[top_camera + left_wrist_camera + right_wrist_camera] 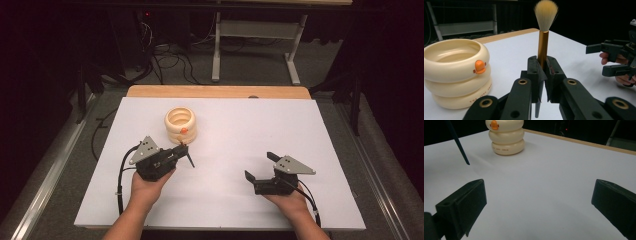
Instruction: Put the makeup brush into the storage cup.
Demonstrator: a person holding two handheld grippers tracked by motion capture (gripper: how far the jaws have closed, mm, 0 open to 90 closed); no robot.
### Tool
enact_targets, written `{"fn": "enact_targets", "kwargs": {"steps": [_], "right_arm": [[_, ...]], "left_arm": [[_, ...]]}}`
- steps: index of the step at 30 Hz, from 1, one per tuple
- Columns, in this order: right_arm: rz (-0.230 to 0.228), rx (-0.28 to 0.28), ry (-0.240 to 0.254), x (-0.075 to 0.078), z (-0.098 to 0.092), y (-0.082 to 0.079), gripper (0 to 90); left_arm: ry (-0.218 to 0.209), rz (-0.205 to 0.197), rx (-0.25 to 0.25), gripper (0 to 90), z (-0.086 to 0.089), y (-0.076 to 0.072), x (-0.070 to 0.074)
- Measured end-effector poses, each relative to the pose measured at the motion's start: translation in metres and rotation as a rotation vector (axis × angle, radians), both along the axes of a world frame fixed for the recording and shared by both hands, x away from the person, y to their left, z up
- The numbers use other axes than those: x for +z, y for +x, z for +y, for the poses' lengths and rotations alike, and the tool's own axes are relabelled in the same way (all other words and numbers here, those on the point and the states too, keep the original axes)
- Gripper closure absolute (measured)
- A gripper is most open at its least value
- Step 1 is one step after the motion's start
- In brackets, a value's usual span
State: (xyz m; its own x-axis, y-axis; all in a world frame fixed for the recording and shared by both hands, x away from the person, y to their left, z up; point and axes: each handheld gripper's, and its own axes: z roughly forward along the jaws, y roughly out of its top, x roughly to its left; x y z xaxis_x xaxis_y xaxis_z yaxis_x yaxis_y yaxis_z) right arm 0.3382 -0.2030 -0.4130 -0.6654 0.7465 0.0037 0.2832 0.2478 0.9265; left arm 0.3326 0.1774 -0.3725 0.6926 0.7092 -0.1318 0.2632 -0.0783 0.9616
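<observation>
the left gripper is seen left of center in the high view, jaws clamped tight on a makeup brush. in the left gripper view the brush is held upright btwn the two black jaws by its gold ferrule, w/ the pale bristle tuft up at the top center of the frame. its dark thin handle end is seen poking out below the jaws, and in the right gripper view it shows as a dark slanted stick at the upper left, tip above the sheet.

the right gripper is found lower right of center in the high view, jaws spread wide w/ nothing btwn them. in its own view bare white table is seen btwn the two pads.

a cream ring-stacked pot w/ a small orange duck-bill bit on the side is parked on the white sheet upper left of center in the high view, just beyond the left gripper. in the left gripper view it's at the left edge, near the brush but apart from it. the pot looks hollow and open on top.
</observation>
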Motion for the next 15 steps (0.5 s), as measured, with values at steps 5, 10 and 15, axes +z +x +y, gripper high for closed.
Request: {"fn": "enact_targets", "kwargs": {"steps": [5,10,15], "right_arm": [[-0.011,-0.017,-0.003,0.001,-0.009,0.000,1.0],[-0.017,-0.025,-0.009,0.000,-0.016,-0.001,1.0],[-0.016,-0.041,-0.005,0.001,-0.024,-0.003,1.0]], "left_arm": [[0.016,-0.002,0.006,83.1,0.002,0.000,0.000],[0.006,0.004,0.024,83.2,0.009,0.000,-0.001],[0.009,0.004,0.050,83.2,0.017,0.001,-0.001]]}}
